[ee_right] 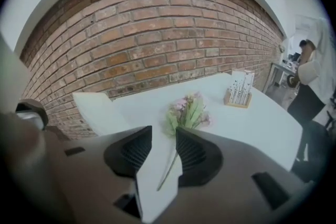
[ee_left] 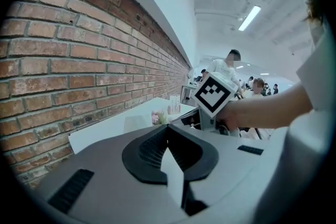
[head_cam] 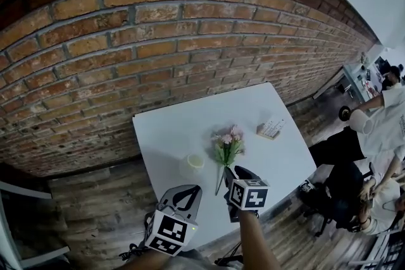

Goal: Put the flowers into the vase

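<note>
A small bunch of pink flowers (head_cam: 228, 143) with green leaves lies on the white table (head_cam: 171, 129), its stem pointing toward me. A pale, translucent vase (head_cam: 192, 164) stands upright just left of it. My right gripper (head_cam: 229, 171) hovers over the stem end. In the right gripper view, this right gripper (ee_right: 164, 131) is open; the flowers (ee_right: 187, 112) lie just beyond the tips and the thin stem shows in the gap, untouched. My left gripper (head_cam: 187, 191) hangs near the table's front edge, below the vase. Its jaws meet at the tips (ee_left: 167, 127), with nothing between them.
A wooden holder with white cards (head_cam: 271, 129) stands at the table's right side. A brick wall (head_cam: 158, 41) runs behind the table. People (head_cam: 380, 136) sit and stand at the far right, beyond the table. A wooden floor (head_cam: 95, 212) surrounds the table.
</note>
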